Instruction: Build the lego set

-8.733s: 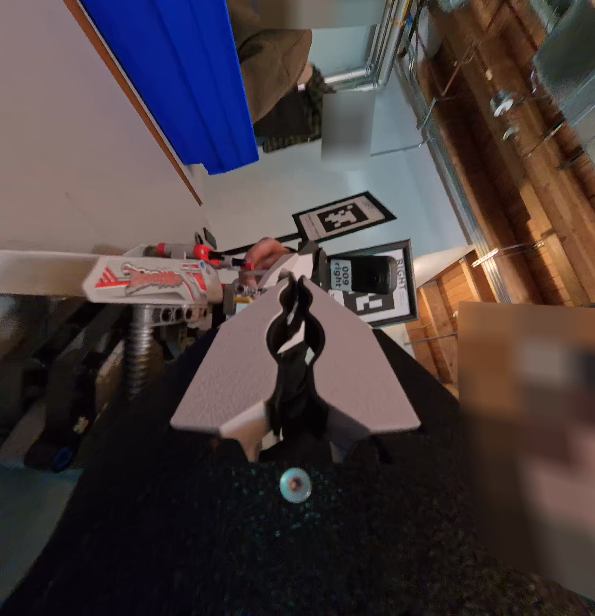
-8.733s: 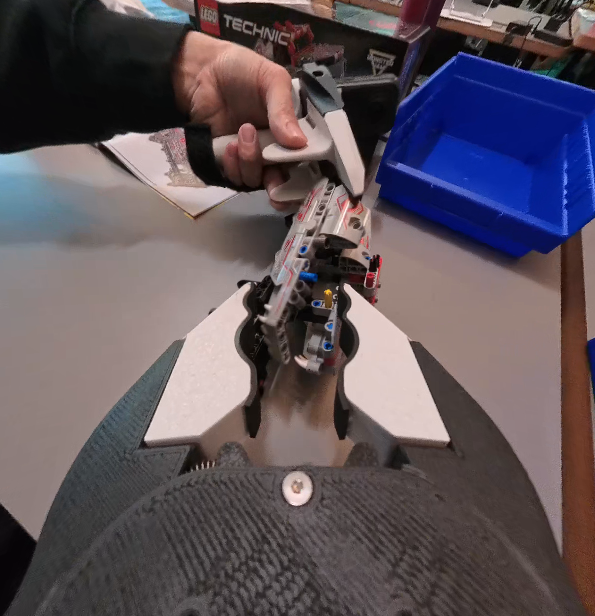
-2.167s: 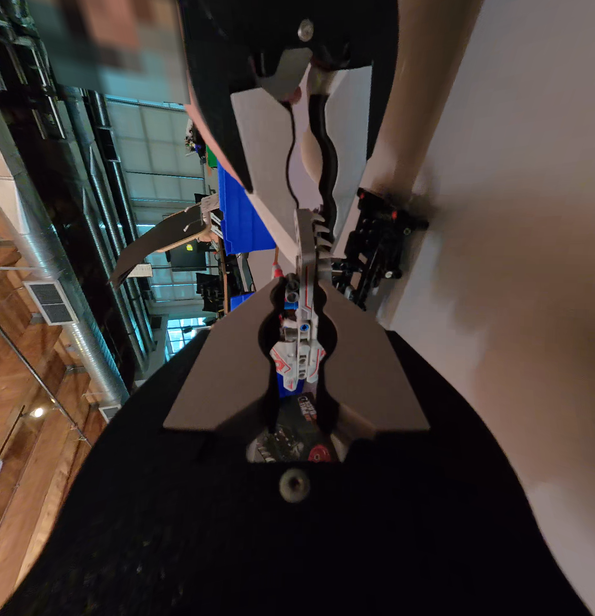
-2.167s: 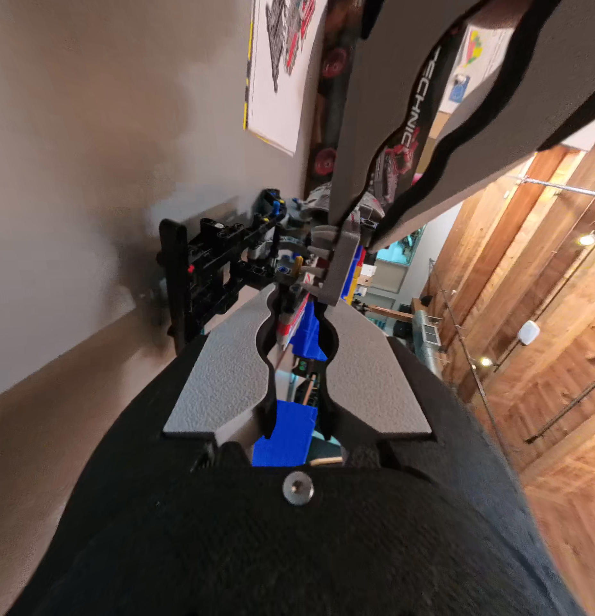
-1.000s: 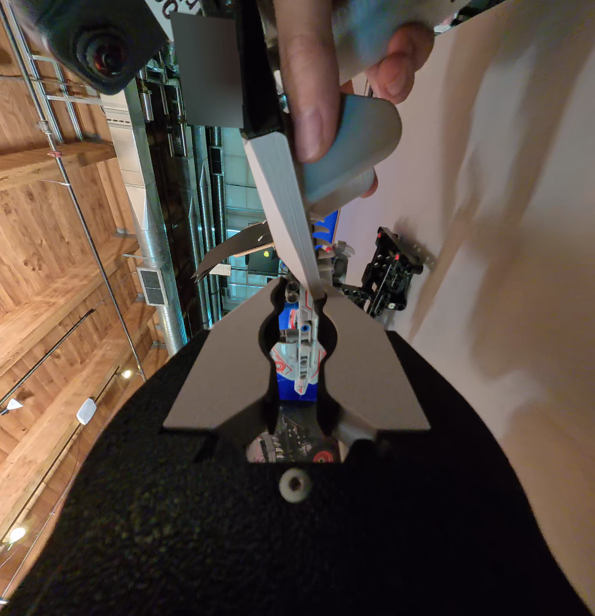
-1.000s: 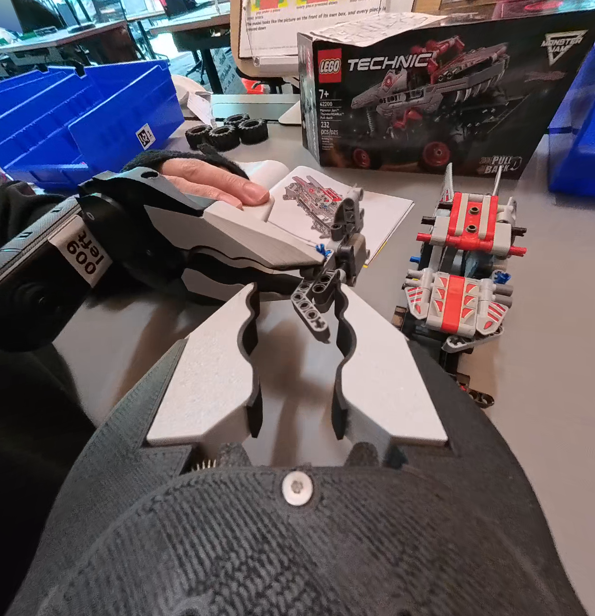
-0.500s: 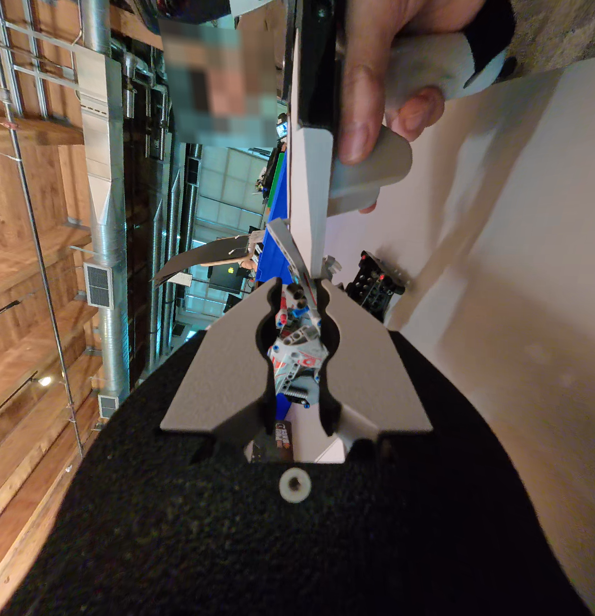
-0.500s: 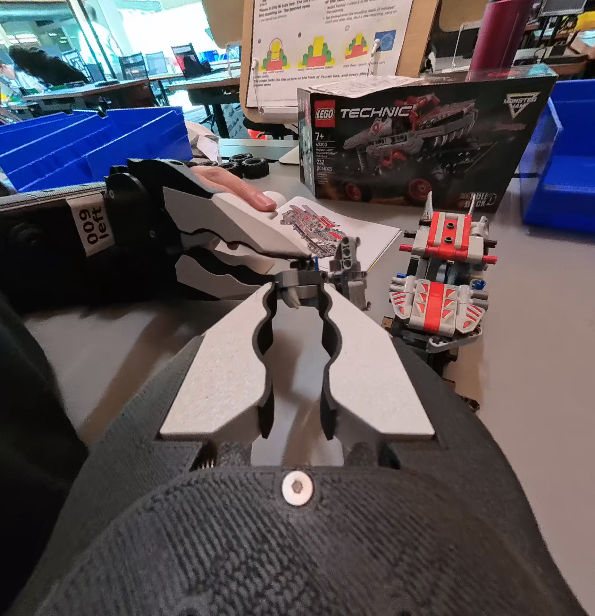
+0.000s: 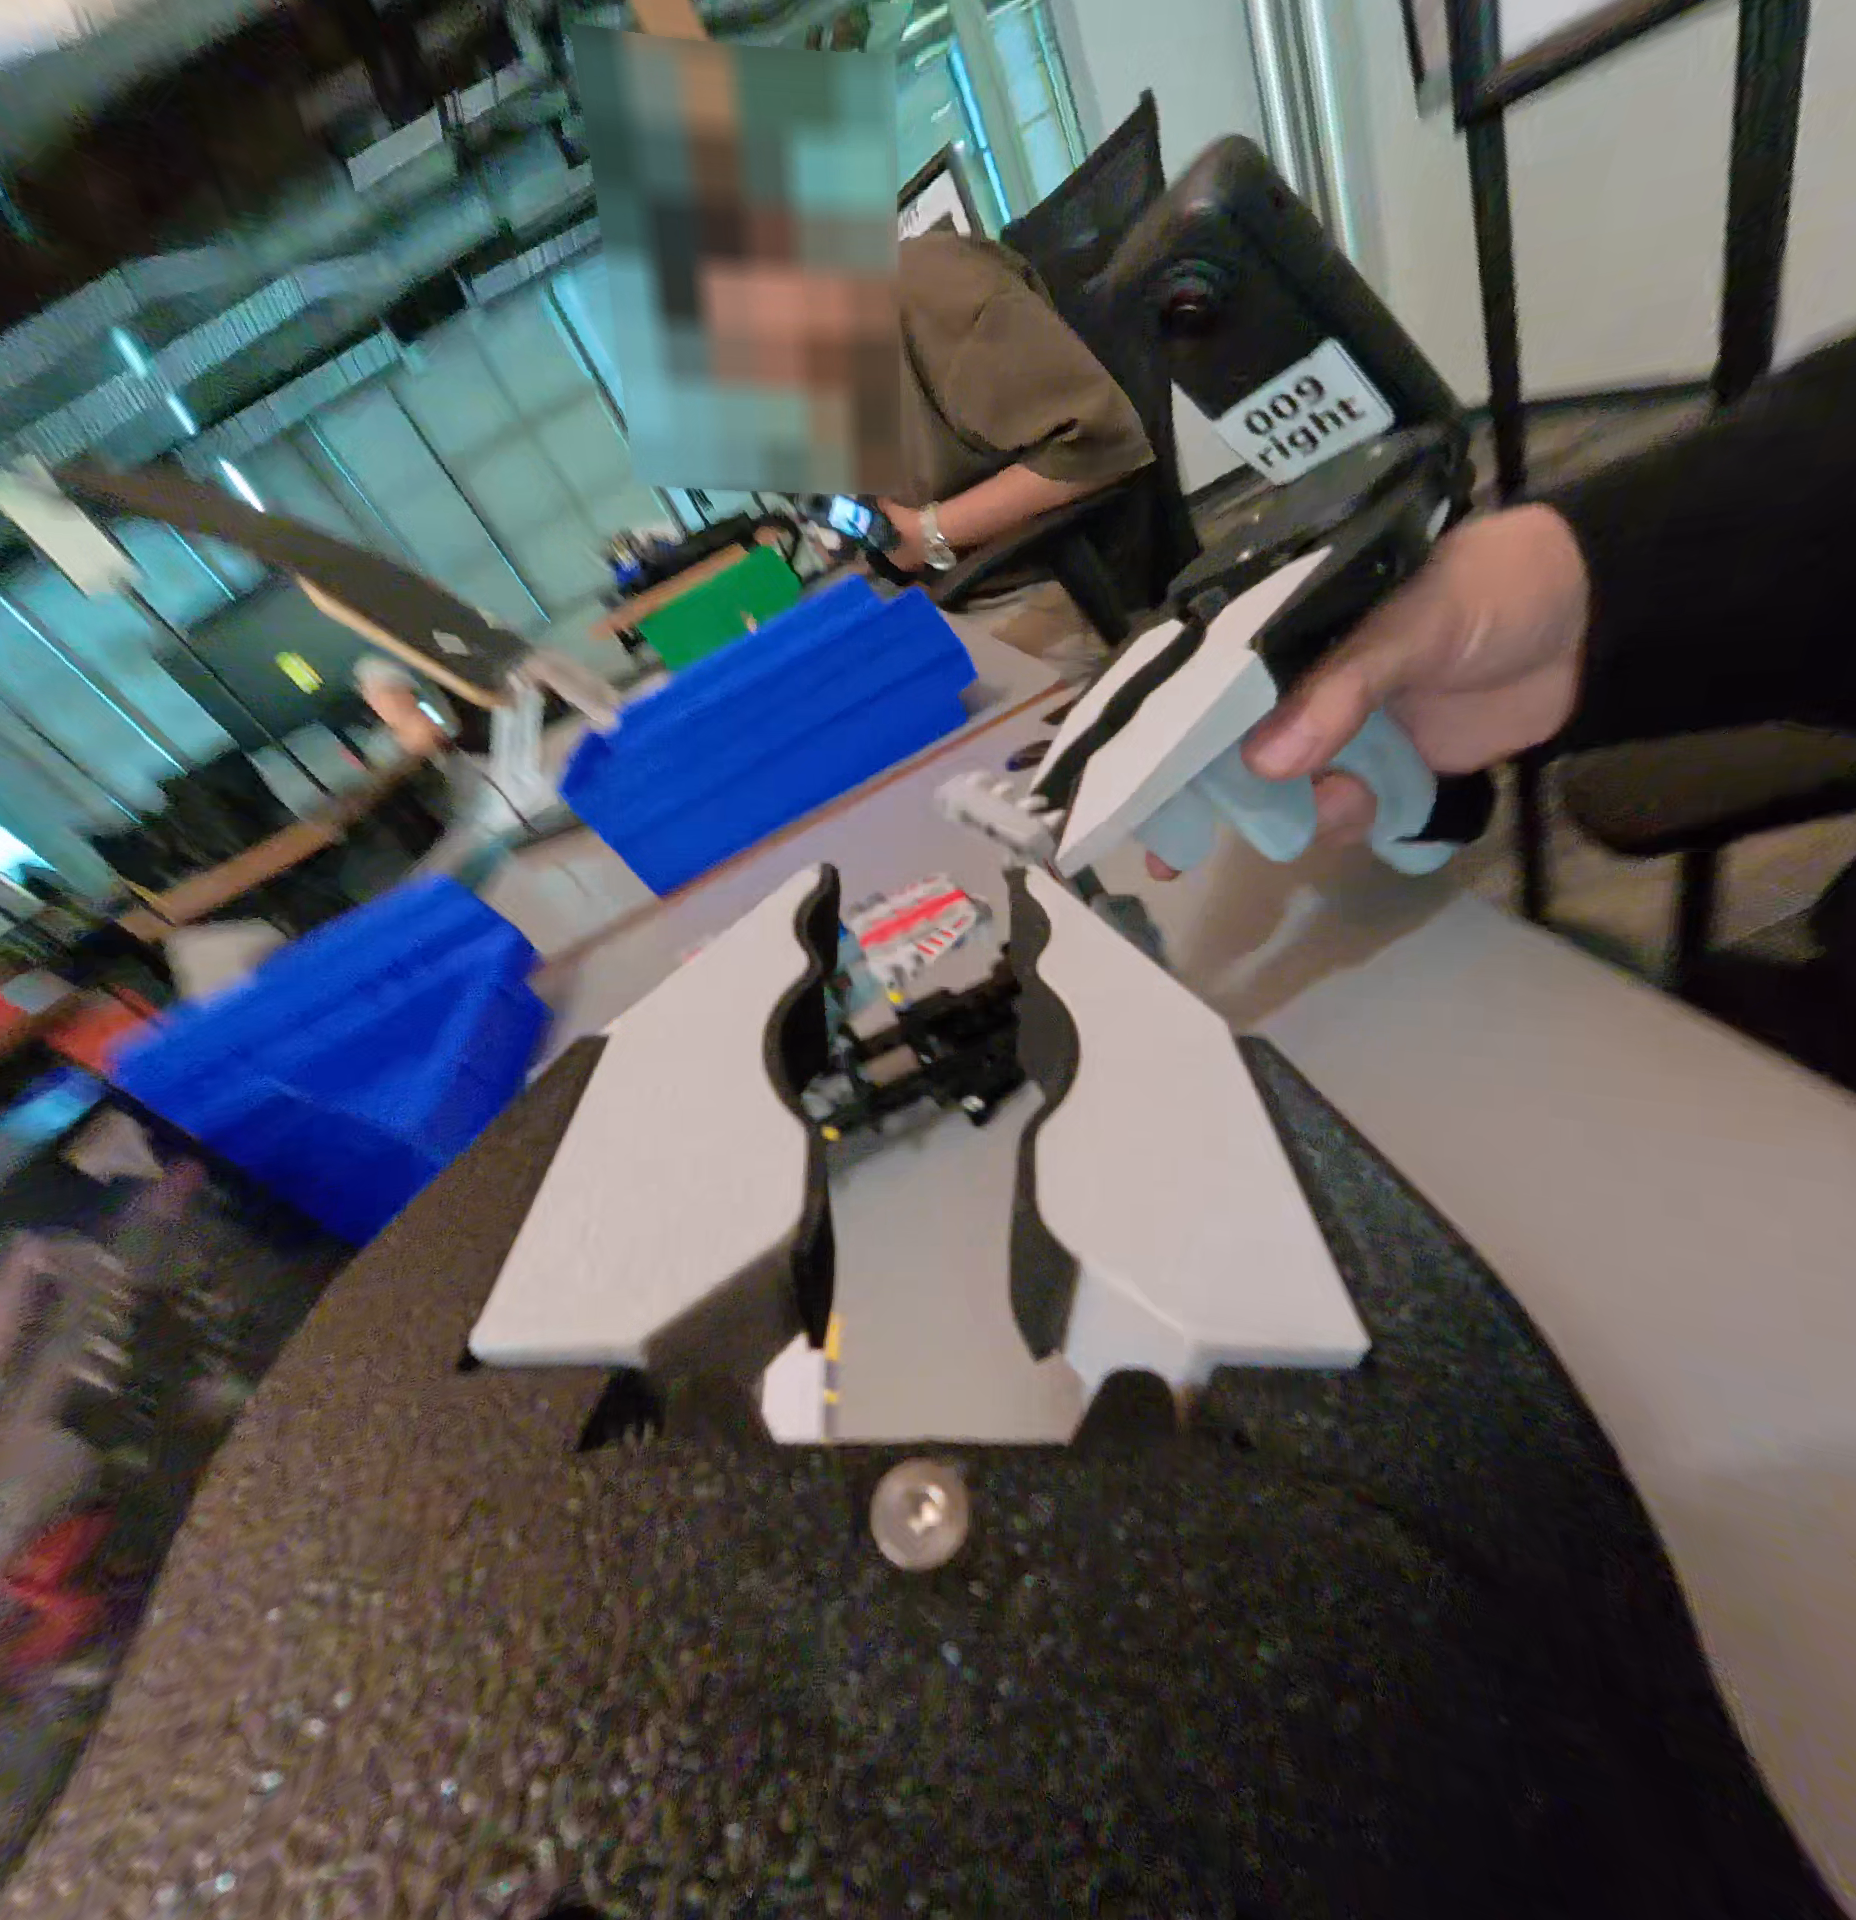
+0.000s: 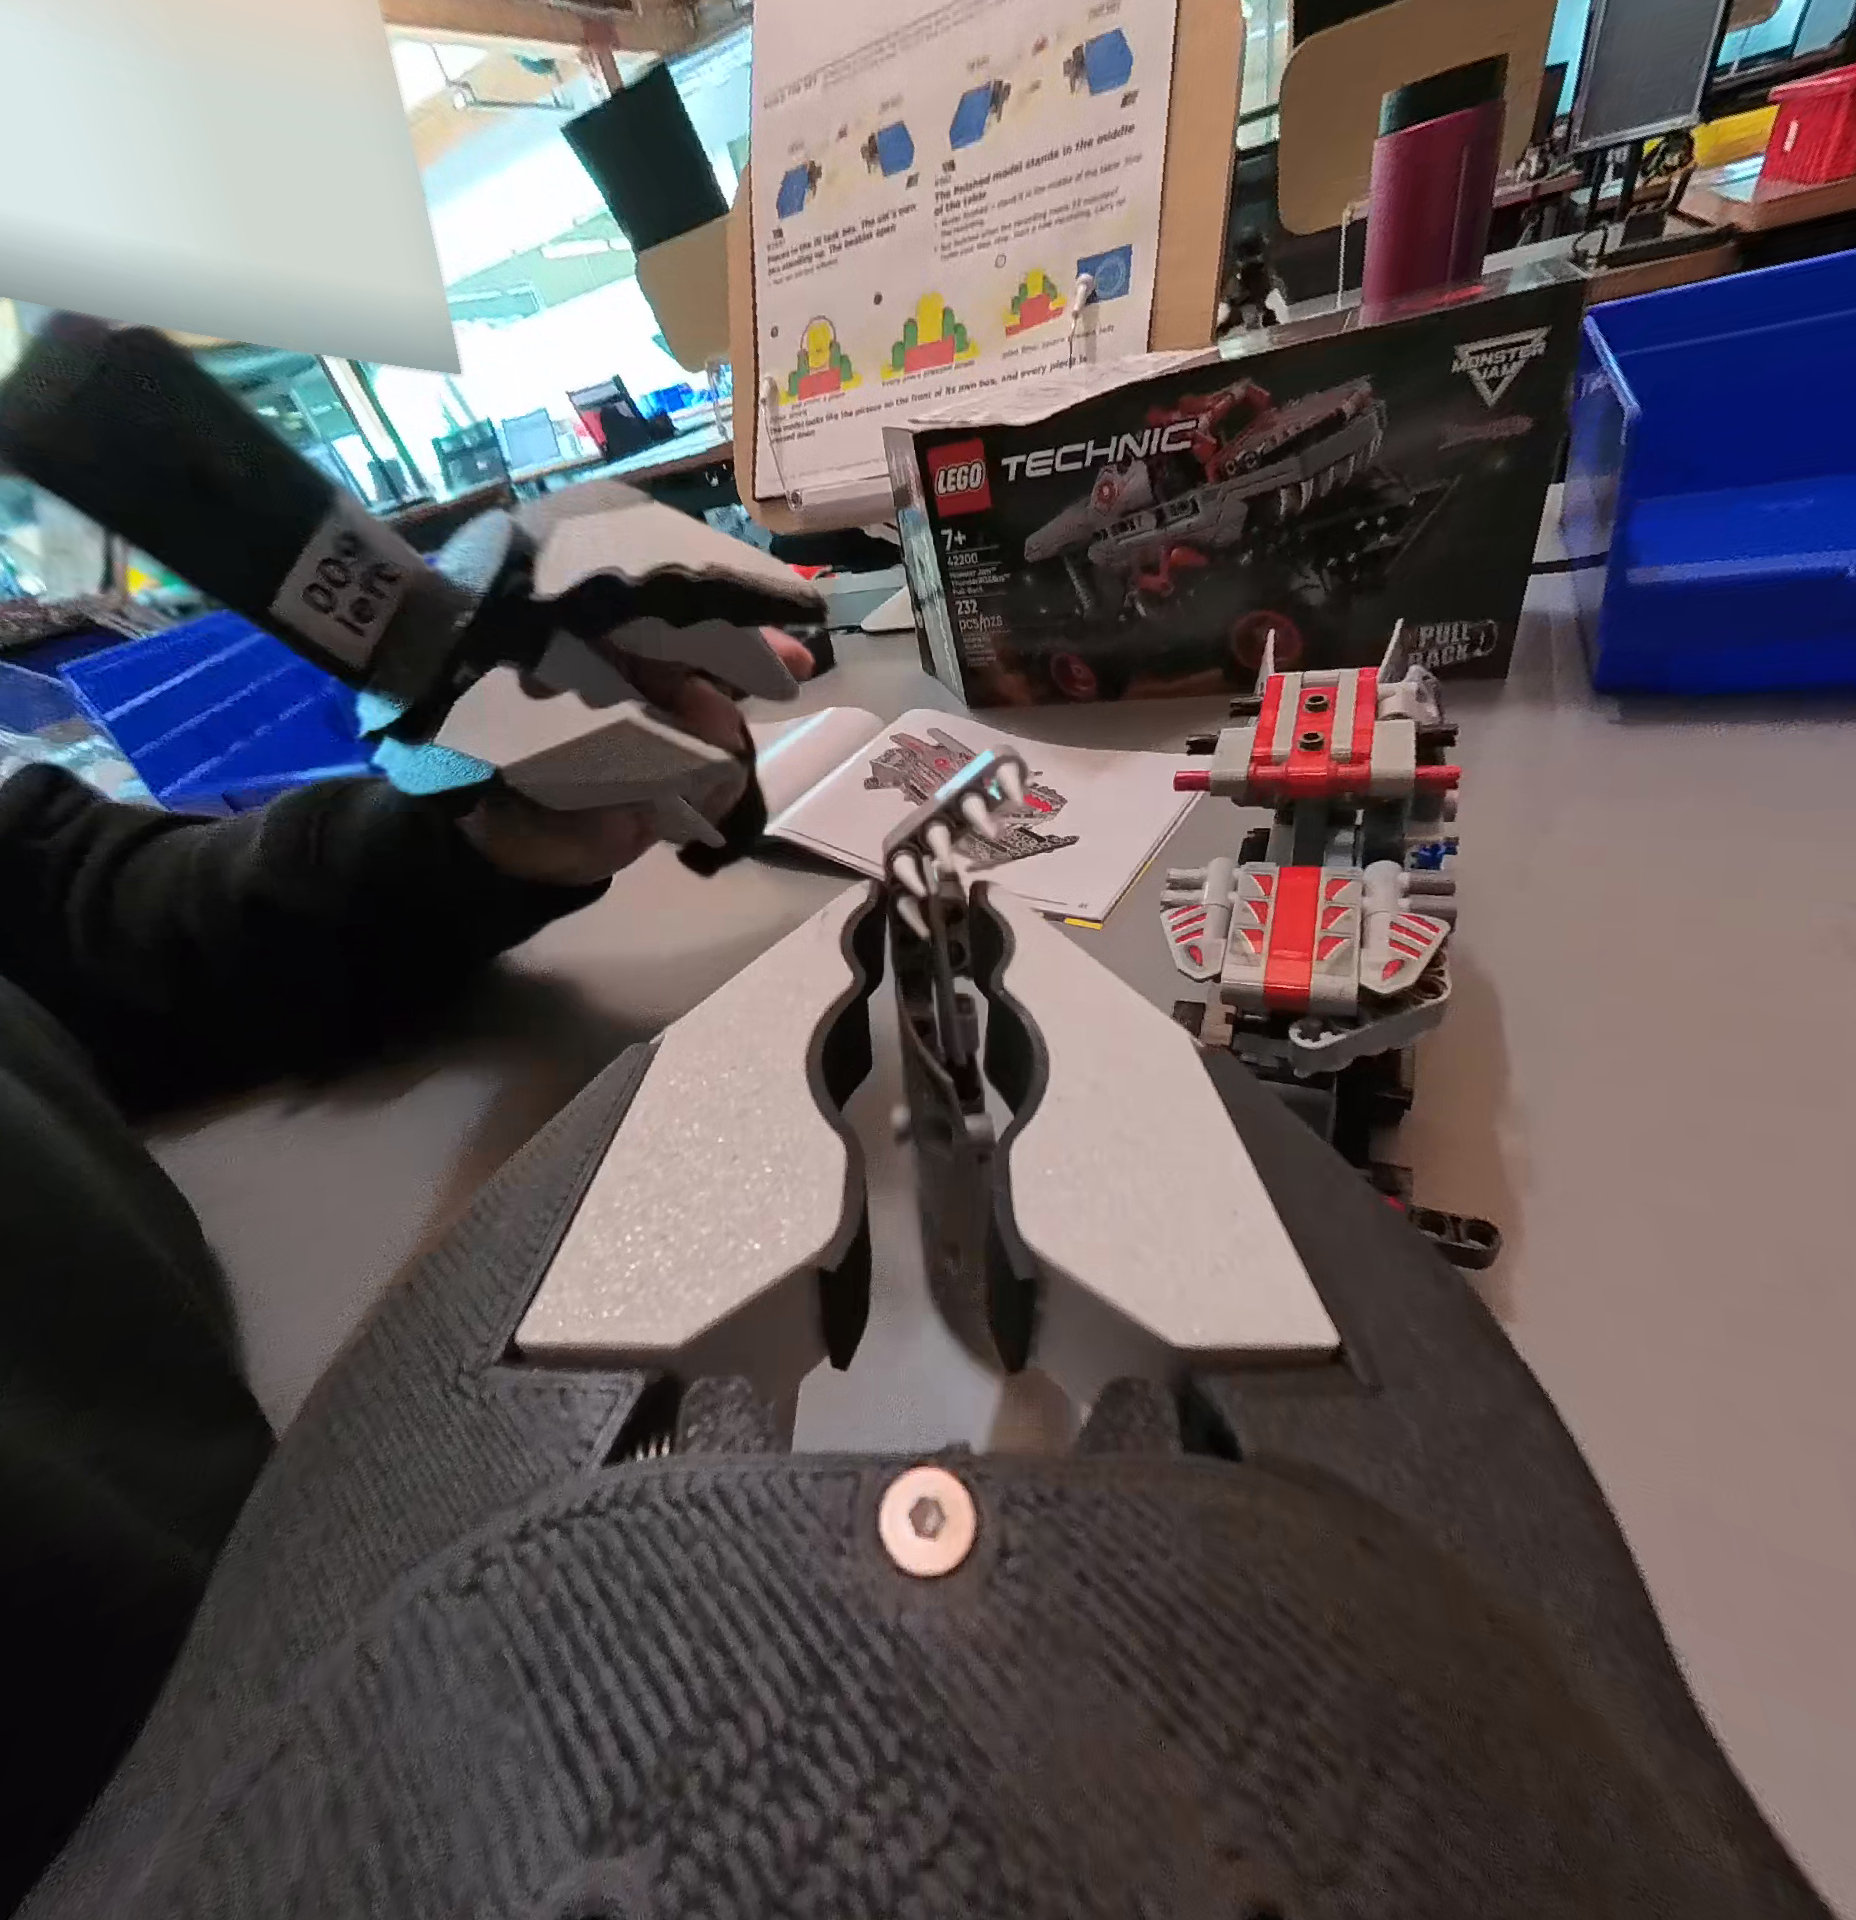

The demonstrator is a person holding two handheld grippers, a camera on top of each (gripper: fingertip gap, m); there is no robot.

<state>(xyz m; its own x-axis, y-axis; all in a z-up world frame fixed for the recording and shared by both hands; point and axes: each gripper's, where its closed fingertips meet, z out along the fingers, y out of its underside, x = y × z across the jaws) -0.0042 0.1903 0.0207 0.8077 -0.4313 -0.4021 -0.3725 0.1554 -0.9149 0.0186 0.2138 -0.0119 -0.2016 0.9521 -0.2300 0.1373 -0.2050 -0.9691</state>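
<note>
Right wrist view: the right gripper (image 10: 929,914) was clamped narrowly on a grey toothed lego piece (image 10: 945,997), whose white teeth projected past the fingertips. Just right of the fingers, the red-and-grey truck model (image 10: 1308,914) stood on the grey table (image 10: 1630,987). Beyond the fingertips lay the instruction booklet (image 10: 1090,821), then the lego box (image 10: 1215,540). To the far left, the left gripper (image 10: 768,707) was spread wide and empty. In the left wrist view, the model showed between its fingers.
</note>
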